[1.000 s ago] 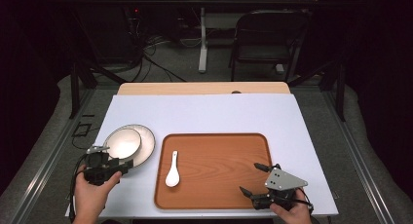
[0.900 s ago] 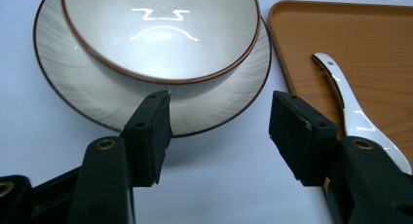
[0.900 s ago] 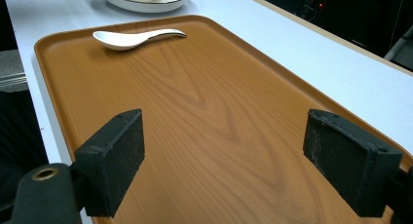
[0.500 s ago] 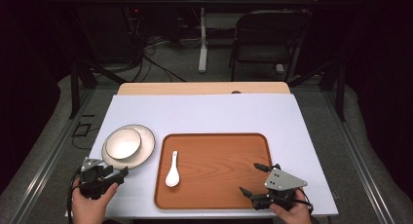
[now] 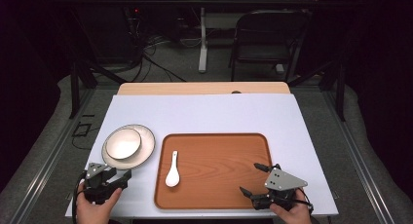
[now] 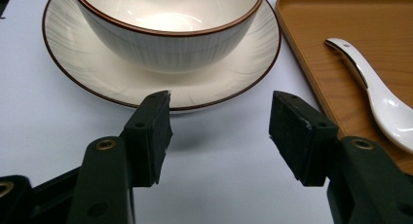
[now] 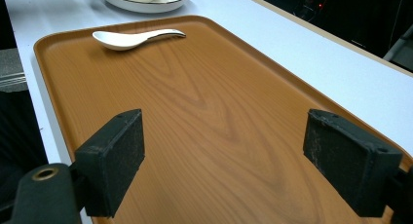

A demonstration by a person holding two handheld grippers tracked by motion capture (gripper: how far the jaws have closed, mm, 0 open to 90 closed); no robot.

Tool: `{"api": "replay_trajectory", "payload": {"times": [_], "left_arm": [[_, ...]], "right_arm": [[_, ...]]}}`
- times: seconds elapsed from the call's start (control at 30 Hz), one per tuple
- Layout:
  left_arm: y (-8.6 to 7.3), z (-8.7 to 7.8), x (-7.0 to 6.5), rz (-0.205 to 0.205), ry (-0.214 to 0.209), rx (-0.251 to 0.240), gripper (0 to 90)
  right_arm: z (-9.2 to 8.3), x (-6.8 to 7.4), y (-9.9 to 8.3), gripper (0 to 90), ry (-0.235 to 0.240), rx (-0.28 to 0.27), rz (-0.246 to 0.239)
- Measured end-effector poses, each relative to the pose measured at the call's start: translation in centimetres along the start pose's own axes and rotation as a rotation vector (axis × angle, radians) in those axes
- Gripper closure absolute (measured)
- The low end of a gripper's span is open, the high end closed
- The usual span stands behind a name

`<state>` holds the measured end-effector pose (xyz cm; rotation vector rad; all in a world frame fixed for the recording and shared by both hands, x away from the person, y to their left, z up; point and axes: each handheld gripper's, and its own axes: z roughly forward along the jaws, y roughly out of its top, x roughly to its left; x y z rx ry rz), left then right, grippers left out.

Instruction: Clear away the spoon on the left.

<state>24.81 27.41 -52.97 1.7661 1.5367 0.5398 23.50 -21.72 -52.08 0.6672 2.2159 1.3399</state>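
Observation:
A cream bowl (image 5: 123, 143) with a brown rim sits on a matching plate (image 5: 141, 156) at the table's left. In the left gripper view the bowl (image 6: 168, 34) and plate (image 6: 219, 90) lie just beyond my left gripper (image 6: 219, 131), which stands open and low, nothing between its pads. From above, that left gripper (image 5: 122, 177) is just short of the plate's near edge. A white spoon (image 5: 172, 170) lies on the wooden tray (image 5: 229, 156). Over the tray's near right corner my right gripper (image 5: 252, 179) is open and holds nothing; its own view shows the tray (image 7: 195, 102) and spoon (image 7: 131, 38).
The white table top (image 5: 204, 112) has free room behind the tray and to its right. A wooden strip (image 5: 204, 88) runs along the far edge. Beyond it stand a dark chair (image 5: 268, 39) and cables on the floor.
My left gripper has drawn back toward the near table edge and sunk lower, away from the plate and bowl. The right gripper, spoon and tray have stayed put.

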Motion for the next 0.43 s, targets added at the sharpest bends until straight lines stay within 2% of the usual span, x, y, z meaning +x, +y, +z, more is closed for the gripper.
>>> {"api": "replay_trajectory", "payload": {"times": [0.27, 0.43], "left_arm": [[-0.37, 0.04, -0.35, 0.003, -0.022, 0.0, 41.5], [-0.46, 0.14, -0.93, 0.024, -0.035, 0.009, 41.7]], "right_arm": [[0.0, 0.02, 0.0, 14.9, 0.0, 0.0, 0.0], [0.0, 0.06, 0.01, 14.9, -0.001, -0.001, -0.002]]}}
